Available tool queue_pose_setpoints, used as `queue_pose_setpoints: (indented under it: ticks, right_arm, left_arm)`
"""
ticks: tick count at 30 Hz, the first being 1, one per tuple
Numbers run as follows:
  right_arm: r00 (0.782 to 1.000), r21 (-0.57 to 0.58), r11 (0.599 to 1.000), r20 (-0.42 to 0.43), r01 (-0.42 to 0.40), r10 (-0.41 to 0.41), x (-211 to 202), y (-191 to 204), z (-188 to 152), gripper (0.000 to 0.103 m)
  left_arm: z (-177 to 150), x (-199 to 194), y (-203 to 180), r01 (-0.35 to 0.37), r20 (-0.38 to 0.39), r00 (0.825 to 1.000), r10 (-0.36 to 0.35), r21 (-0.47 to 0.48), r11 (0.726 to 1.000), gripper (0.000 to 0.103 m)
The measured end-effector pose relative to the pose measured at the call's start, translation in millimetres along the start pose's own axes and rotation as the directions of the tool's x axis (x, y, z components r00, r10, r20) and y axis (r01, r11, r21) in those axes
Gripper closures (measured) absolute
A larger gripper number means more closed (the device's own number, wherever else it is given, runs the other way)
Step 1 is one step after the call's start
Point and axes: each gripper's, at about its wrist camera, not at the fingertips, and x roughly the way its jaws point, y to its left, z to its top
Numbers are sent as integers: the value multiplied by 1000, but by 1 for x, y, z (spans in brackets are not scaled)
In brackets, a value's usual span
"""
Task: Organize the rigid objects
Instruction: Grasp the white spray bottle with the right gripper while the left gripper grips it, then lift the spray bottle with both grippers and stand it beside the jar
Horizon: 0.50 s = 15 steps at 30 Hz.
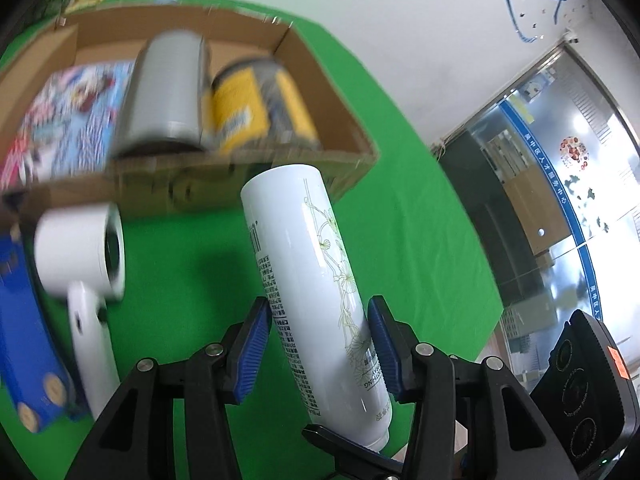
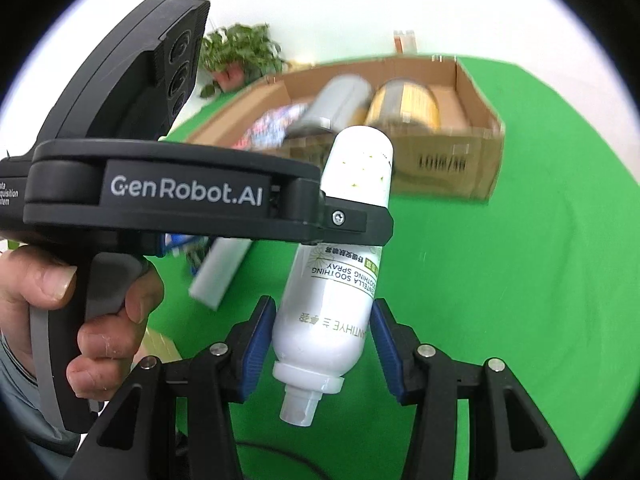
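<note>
A white spray bottle [image 1: 308, 280] with a green flower print is held in the air between both grippers, in front of a cardboard box [image 1: 224, 190]. My left gripper [image 1: 320, 344] is shut on the bottle's middle. My right gripper [image 2: 324, 340] brackets the bottle's nozzle end [image 2: 320, 308]; small gaps show at both pads, so its grip is unclear. The left gripper's body [image 2: 160, 196] crosses the right wrist view. The box [image 2: 444, 160] holds a grey cylinder [image 1: 164, 96], a yellow jar [image 1: 256, 104] and a colourful printed pack [image 1: 68, 116].
A white hair dryer [image 1: 84, 264] and a blue box [image 1: 28, 320] lie on the green cloth [image 1: 400, 220] left of the bottle. A potted plant [image 2: 240, 56] stands behind the box. A glass door [image 1: 560, 184] is at right.
</note>
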Motion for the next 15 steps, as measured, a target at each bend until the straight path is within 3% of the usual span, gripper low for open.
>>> queue_pose_setpoints:
  ticks: [5, 11, 15]
  right_arm:
    - [998, -54, 998, 57, 25, -22, -11, 0, 34, 55]
    - [992, -90, 995, 120, 50, -39, -24, -13, 111, 55]
    - [993, -116, 993, 111, 37, -24, -24, -27, 154, 55]
  left_arm:
    - [43, -30, -22, -33, 83, 996, 27, 71, 997, 57]
    - [116, -56, -40, -33, 156, 988, 17, 97, 995, 57]
    - [164, -60, -50, -52, 177, 984, 34, 99, 994, 57]
